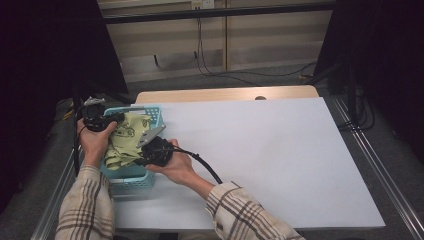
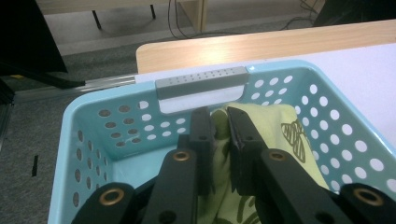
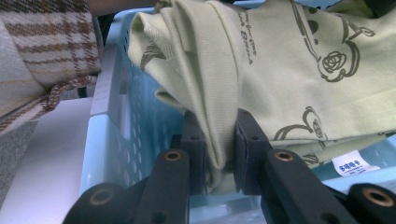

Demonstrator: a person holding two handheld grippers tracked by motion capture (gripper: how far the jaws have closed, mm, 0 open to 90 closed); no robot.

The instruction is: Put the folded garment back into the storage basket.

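Observation:
A pale green cloth [image 1: 126, 140] with dark printed drawings lies bunched in a light blue perforated basket [image 1: 131, 179] at the table's left edge. My left gripper [image 1: 111, 120] is over the basket's far end, shut on a fold of the cloth [image 2: 271, 122] near the grey handle [image 2: 201, 82]. My right gripper [image 1: 146, 155] sits at the basket's right rim, shut on another fold of the cloth [image 3: 219, 93]. A white label [image 3: 351, 164] shows on the cloth's lower edge.
The white table top [image 1: 260, 150] stretches to the right of the basket. A wooden strip [image 1: 225, 93] runs along the far edge. Cables [image 1: 210, 65] lie on the floor beyond. A plaid sleeve [image 3: 42, 51] is close beside the basket.

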